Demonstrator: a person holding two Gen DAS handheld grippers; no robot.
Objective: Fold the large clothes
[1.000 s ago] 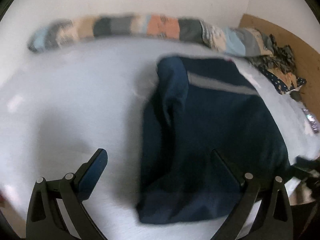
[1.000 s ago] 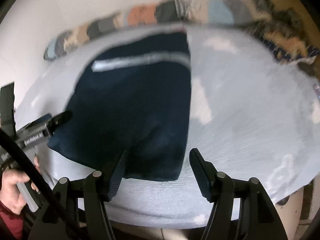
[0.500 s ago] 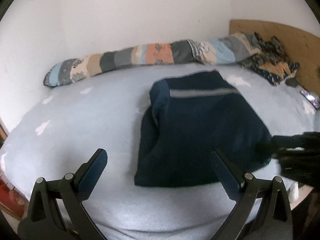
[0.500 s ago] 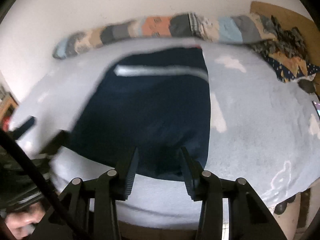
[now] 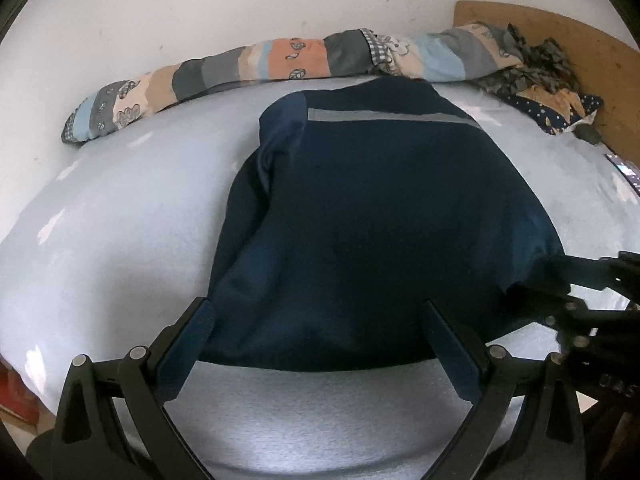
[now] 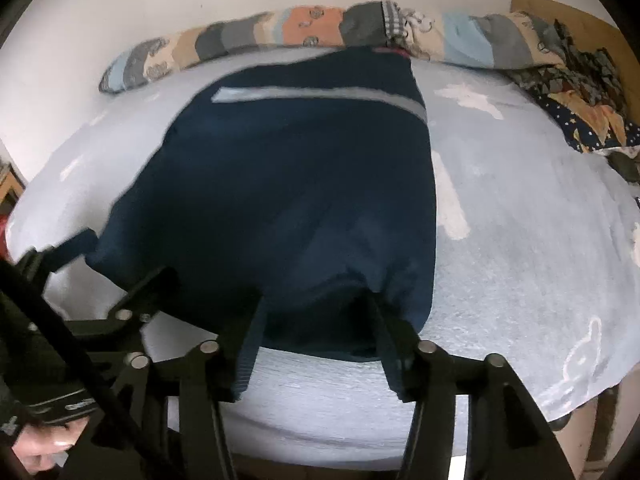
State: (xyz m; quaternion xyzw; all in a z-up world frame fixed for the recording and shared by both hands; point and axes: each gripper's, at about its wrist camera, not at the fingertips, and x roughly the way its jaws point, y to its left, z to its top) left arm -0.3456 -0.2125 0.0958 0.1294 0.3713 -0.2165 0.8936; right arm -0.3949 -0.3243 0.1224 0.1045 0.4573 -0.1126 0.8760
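A dark navy garment (image 5: 380,216) with a grey stripe near its far end lies folded lengthwise on the light blue bed (image 5: 120,216). It also shows in the right wrist view (image 6: 288,184). My left gripper (image 5: 320,332) is open, its fingers straddling the garment's near edge. My right gripper (image 6: 316,320) is partly open with its fingers around the garment's near right hem, not clamped. The right gripper shows at the right edge of the left wrist view (image 5: 580,300). The left gripper shows at the left in the right wrist view (image 6: 100,280).
A long patchwork bolster (image 5: 280,60) lies along the white wall at the bed's far side. A heap of patterned cloth (image 5: 552,84) sits at the far right by a wooden headboard (image 5: 560,28). A phone (image 5: 624,168) lies at the right edge.
Both grippers have moved in toward the garment's near edge. The right gripper's fingers have narrowed from wide open and now sit around the hem.
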